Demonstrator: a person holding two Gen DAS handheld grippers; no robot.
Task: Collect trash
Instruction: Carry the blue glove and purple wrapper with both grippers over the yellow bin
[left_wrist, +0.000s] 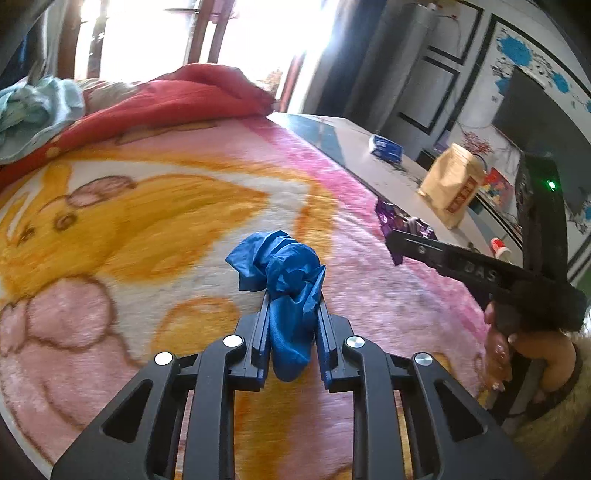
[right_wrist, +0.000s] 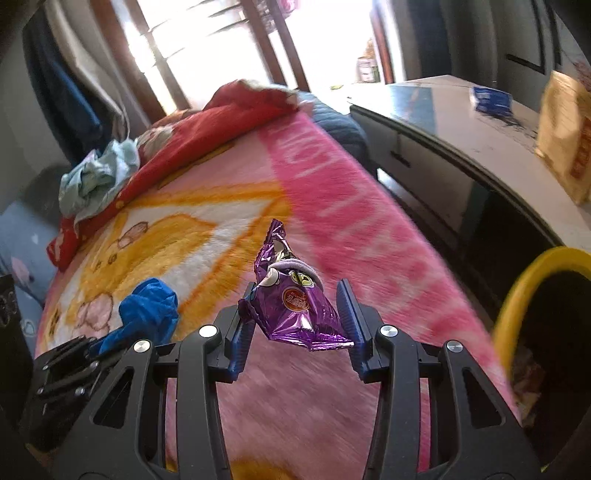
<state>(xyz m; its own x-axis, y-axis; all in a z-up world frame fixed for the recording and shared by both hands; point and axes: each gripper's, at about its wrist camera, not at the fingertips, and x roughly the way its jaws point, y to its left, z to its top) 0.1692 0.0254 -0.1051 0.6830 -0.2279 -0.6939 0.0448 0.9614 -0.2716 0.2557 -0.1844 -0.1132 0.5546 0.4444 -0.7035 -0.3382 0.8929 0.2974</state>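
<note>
The left hand-held gripper (left_wrist: 293, 306) is clenched on a crumpled blue plastic bag (left_wrist: 280, 266), its jaws pinching the bunched lower part while the loose upper folds billow out above the fingertips, over the middle of the bed (left_wrist: 166, 206) with its pink and orange blanket. The bag looks very light, limp and rather slick, so I judge it will sag and could slide out unless the grip stays on the thick wad, not on a single layer. The right hand-held gripper (right_wrist: 295, 306) grasps a purple foil snack wrapper (right_wrist: 295, 302) by its wide end, above the bed's right edge. The left pad presses one corner of it; whether the right pad bears on the other side I cannot quite tell. The wrapper looks featherweight, crinkly and springy, with a glossy skin; taking it across a folded seam seems safest. A yellow-rimmed bin (right_wrist: 517, 295) stands just beside the bed's right edge, near the wrapper and probably where both pieces belong.
</note>
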